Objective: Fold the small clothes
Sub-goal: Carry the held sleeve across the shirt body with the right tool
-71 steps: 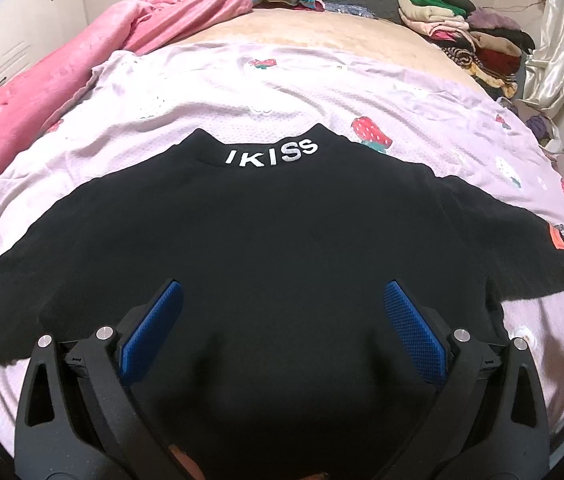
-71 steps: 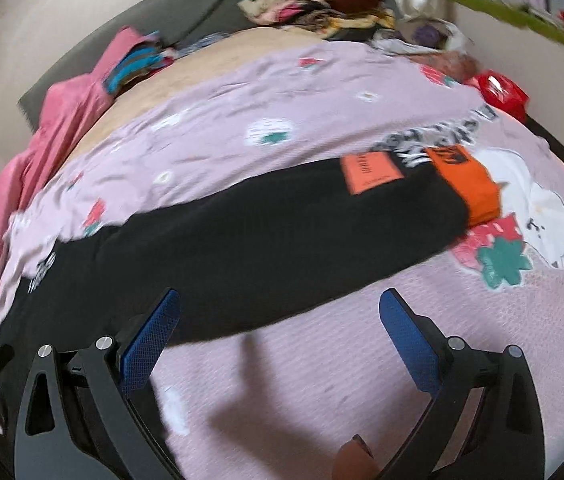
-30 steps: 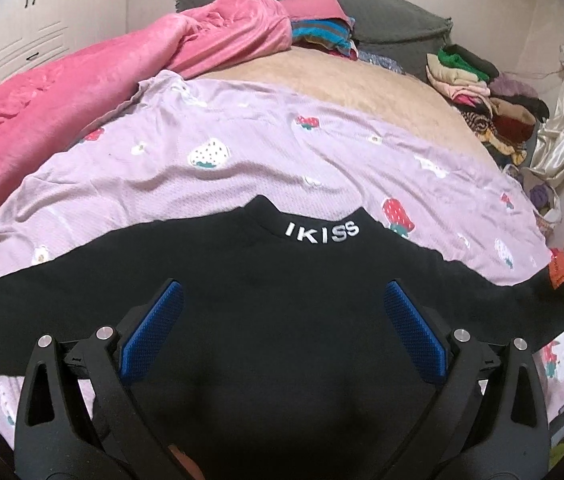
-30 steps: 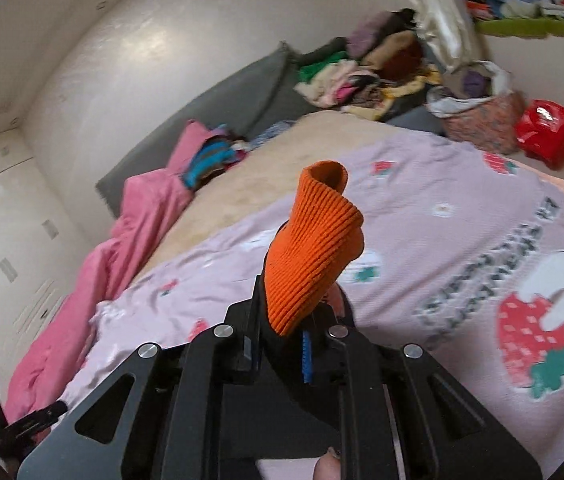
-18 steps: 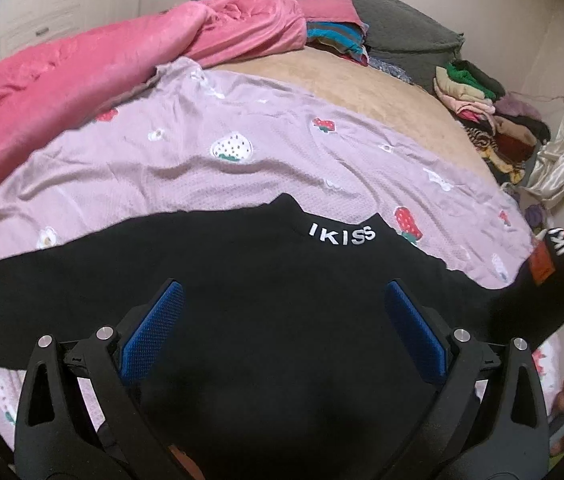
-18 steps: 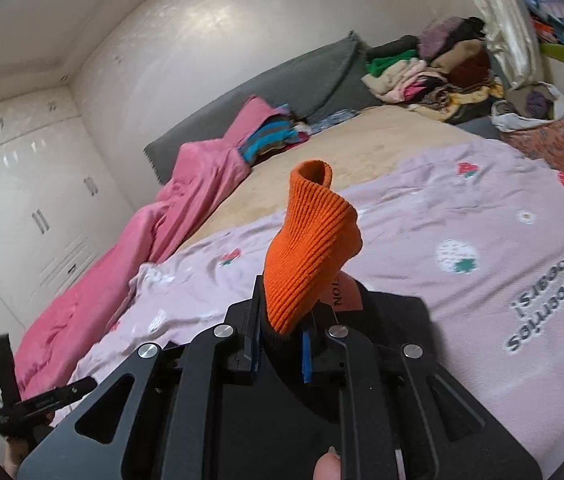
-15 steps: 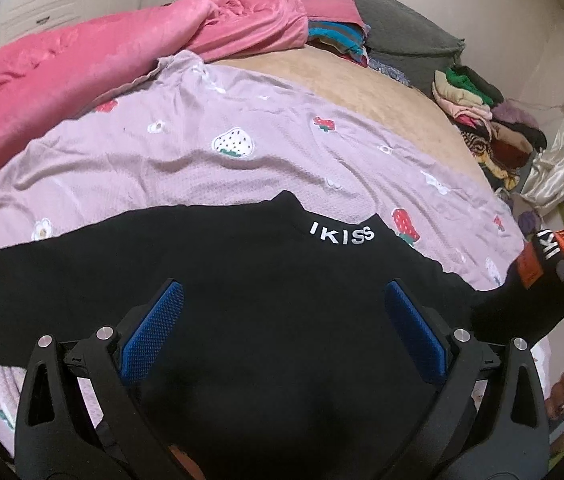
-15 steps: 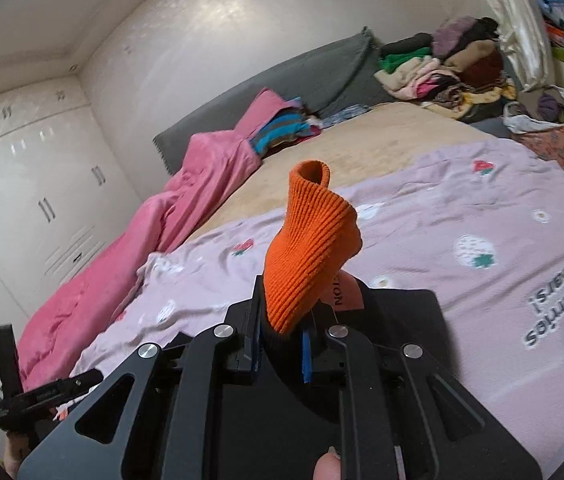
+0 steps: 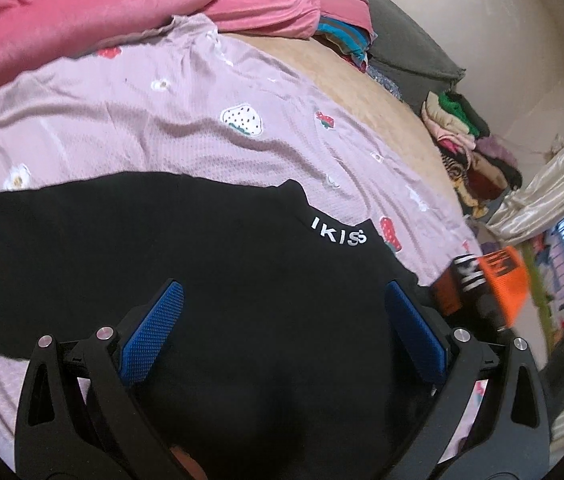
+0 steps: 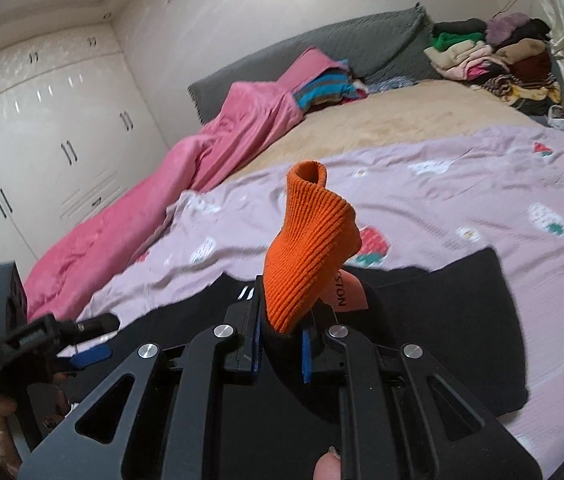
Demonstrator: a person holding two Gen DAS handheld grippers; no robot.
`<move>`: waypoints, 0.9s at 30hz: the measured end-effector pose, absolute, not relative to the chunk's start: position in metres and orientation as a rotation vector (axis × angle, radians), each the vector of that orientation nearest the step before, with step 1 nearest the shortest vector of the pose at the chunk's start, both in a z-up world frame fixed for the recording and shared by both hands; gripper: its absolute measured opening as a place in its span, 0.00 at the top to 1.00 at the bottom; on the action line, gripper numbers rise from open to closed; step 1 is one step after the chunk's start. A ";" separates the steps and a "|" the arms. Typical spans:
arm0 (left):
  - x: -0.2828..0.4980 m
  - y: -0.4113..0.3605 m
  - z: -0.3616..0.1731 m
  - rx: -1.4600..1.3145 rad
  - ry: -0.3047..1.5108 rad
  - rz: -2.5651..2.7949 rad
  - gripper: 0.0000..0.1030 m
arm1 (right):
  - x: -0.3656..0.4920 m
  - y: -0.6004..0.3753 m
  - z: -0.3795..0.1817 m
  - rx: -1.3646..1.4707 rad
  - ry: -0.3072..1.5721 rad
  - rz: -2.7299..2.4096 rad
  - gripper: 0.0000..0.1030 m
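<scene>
A black sweater [image 9: 242, 260] with white "IKISS" on its collar [image 9: 338, 236] lies flat on a lilac strawberry sheet [image 9: 162, 128]. My left gripper [image 9: 282, 332] hovers open over the sweater's body, nothing between its blue pads. My right gripper [image 10: 280, 340] is shut on the sleeve's orange cuff [image 10: 310, 248], which sticks up between its fingers. The sleeve is lifted and doubled over the sweater [image 10: 462, 320]. In the left wrist view the cuff [image 9: 506, 276] and right gripper [image 9: 490, 314] are at the right. The left gripper [image 10: 96, 338] shows at the left of the right wrist view.
A pink blanket [image 10: 162, 184] lies along the left of the bed. Folded striped clothes [image 10: 322, 92] rest by the grey headboard [image 10: 322, 44]. A pile of clothes [image 10: 494, 56] sits at the far right corner. White wardrobe doors [image 10: 42, 140] stand beyond the bed.
My right gripper has carried the orange cuff leftward over the sweater, nearer the left gripper. The left gripper has shifted and rolled, staying open above the sweater.
</scene>
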State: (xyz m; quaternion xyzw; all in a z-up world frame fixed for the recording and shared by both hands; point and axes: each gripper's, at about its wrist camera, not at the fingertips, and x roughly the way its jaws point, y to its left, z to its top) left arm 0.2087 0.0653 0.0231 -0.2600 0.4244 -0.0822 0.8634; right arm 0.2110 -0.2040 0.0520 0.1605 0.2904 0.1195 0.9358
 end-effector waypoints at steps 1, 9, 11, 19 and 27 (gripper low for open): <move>0.209 0.067 0.022 -0.555 0.891 -0.178 0.08 | 0.212 -0.196 0.048 0.324 0.604 0.250 0.87; 0.211 0.078 0.006 -0.665 0.886 -0.261 0.09 | 0.222 -0.144 0.017 0.275 0.678 0.295 0.86; 0.212 0.082 0.002 -0.689 0.887 -0.273 0.09 | 0.225 -0.136 0.013 0.267 0.693 0.302 0.85; 0.218 0.089 -0.018 -0.763 0.923 -0.315 0.15 | 0.219 -0.116 0.003 0.272 0.750 0.431 0.51; 0.221 0.063 -0.035 -0.692 1.010 -0.351 0.37 | 0.186 -0.131 0.015 0.259 0.726 0.474 0.43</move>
